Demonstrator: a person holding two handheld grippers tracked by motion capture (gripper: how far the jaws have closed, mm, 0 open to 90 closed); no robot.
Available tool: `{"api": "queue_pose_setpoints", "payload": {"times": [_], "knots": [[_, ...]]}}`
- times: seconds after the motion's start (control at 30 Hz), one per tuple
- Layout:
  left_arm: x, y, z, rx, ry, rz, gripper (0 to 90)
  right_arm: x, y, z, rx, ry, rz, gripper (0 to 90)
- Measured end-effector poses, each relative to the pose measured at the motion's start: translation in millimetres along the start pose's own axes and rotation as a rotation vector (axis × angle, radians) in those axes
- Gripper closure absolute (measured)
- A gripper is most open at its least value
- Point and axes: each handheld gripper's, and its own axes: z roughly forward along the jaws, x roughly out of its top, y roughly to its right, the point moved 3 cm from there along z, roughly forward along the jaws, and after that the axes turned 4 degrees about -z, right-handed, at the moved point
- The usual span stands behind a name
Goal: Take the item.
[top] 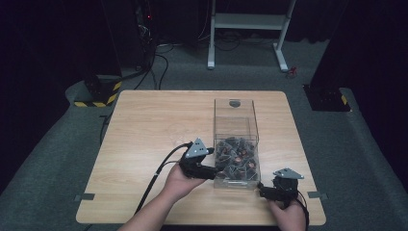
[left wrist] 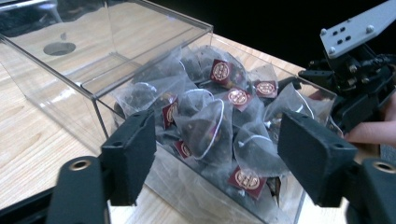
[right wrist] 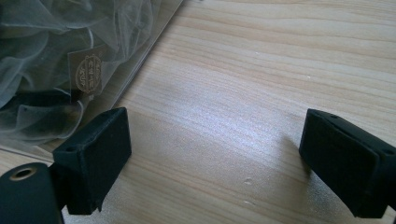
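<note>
Teabags (left wrist: 205, 128) with unreadable round-emblem red tags

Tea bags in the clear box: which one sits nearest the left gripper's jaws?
The tea bag standing upright in the middle, just behind the clear box's front wall. It lies between the left gripper's open jaws; the others lie farther back or lower.

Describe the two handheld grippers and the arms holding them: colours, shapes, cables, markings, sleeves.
The left gripper and right gripper are black, each topped by a grey three-cornered plate with small holes. Each ends in two blocky black jaws with matte pads and a brass-coloured ringed hole near each base. Black cables trail from the left gripper; another loops by the right hand. The forearms are bare, no sleeves.
</note>
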Motion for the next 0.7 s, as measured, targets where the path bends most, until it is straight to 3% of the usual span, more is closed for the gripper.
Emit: {"api": "queue_pose_setpoints", "payload": {"times": [0.17, 0.33, 0.5, 0.7], "knots": [[0.9, -1.5, 3.6, 0.004, 0.003, -0.008, 32.9, 0.0, -0.1, 0.0, 0.001, 0.000, -0.001, 8.8], [2.9, -0.9, 8.7, 0.011, -0.013, 0.009, 37.7, 0.0, -0.2, 0.0, 0.002, 0.000, -0.002, 8.8], [4.0, -0.6, 12.9, 0.004, -0.014, 0.036, 53.6, 0.0, -0.2, 0.0, 0.002, 0.000, -0.002, 8.8], [2.8, -0.1, 18.7, 0.023, -0.017, 0.056, 64.4, 0.0, -0.3, 0.0, 0.003, 0.000, -0.004, 9.0]]}}
